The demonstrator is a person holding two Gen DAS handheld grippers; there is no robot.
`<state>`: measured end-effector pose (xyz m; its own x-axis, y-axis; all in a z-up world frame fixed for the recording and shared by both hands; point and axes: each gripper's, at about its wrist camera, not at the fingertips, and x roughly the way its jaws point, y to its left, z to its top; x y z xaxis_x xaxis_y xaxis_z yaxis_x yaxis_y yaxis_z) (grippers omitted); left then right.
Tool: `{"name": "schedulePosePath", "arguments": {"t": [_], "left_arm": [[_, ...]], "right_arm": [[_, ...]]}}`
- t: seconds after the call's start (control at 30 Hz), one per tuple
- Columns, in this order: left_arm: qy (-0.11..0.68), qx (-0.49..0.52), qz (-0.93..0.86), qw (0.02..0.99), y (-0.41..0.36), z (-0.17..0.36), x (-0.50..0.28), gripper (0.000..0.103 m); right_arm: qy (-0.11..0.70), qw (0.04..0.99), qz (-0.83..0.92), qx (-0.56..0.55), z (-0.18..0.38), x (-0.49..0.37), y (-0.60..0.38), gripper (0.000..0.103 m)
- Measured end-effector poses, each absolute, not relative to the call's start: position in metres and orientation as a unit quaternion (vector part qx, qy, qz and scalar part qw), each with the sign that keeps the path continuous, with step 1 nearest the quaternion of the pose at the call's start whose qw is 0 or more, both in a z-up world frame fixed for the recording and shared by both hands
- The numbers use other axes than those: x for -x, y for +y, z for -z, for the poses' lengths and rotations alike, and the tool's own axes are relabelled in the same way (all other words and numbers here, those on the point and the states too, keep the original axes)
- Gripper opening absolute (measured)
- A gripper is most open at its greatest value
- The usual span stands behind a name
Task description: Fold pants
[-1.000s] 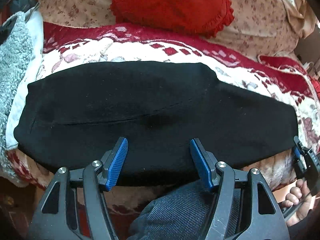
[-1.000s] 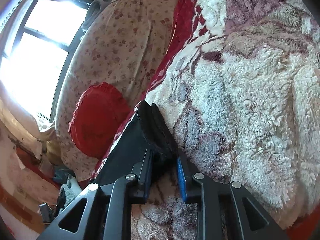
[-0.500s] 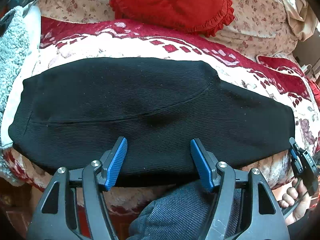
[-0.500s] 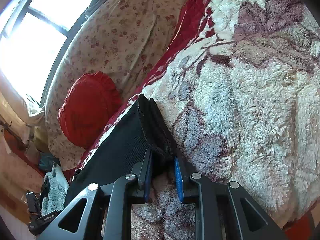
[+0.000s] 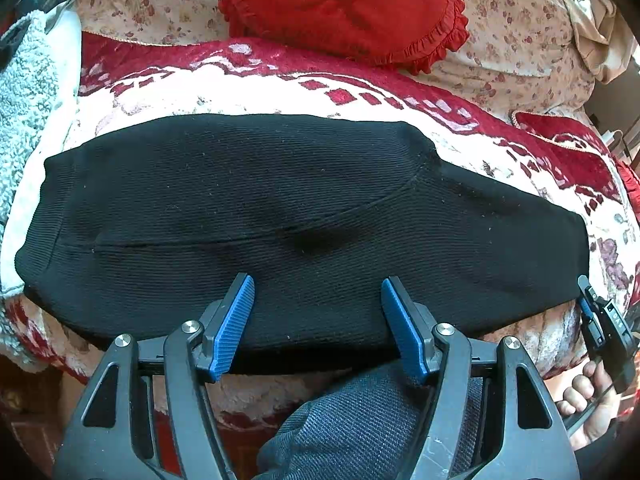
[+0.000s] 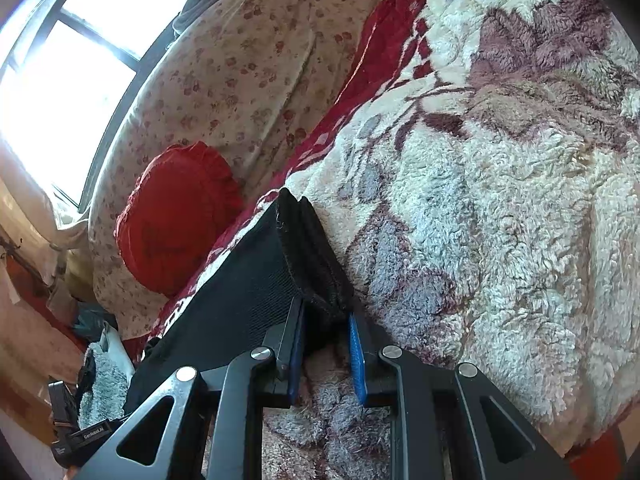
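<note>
Black knit pants (image 5: 304, 200) lie folded lengthwise across a fleecy red-and-cream blanket (image 5: 500, 152), stretched left to right. My left gripper (image 5: 318, 292) hovers open over their near edge at the middle, its blue pads wide apart and gripping nothing. At the pants' right end, my right gripper (image 5: 588, 300) sits on the near corner, with a hand (image 5: 592, 400) behind it. In the right wrist view, the stacked hem layers (image 6: 308, 256) run into my right gripper (image 6: 325, 312), whose narrow jaws pinch the corner of the fabric.
A round red frilled cushion (image 5: 344, 4) leans on the floral sofa back (image 5: 520, 32) behind the pants. A grey fluffy cloth (image 5: 24, 112) lies at the left end. A knee in blue denim (image 5: 360, 428) is under my left gripper. A bright window (image 6: 80, 60) stands beyond the sofa.
My right gripper has rolled slightly and its jaws have narrowed a little on the hem. The left gripper and the pants have stayed put.
</note>
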<state>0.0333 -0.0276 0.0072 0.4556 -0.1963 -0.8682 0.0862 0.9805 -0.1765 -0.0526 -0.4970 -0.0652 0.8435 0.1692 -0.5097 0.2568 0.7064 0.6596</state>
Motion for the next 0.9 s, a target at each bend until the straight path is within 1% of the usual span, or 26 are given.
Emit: {"name": "schedulePosePath", "arguments": {"t": [0.27,0.5,0.9], "left_arm": [[0.515,0.055,0.084,0.851,-0.0279,-0.0068,-0.0331,0.066],[0.515,0.056,0.084,0.851,-0.0277,-0.0066,-0.0332,0.066],[0.515,0.056,0.083,0.852,-0.0276,-0.0064,-0.0331,0.066]], "right_arm": [[0.27,0.872,0.02,-0.408,0.0689,0.0564,-0.5023,0.018],[0.269,0.878,0.032,-0.395,0.0669,0.0567,-0.4999,0.018],[0.273,0.872,0.024,-0.406,0.0675,0.054,-0.5036,0.018]]}}
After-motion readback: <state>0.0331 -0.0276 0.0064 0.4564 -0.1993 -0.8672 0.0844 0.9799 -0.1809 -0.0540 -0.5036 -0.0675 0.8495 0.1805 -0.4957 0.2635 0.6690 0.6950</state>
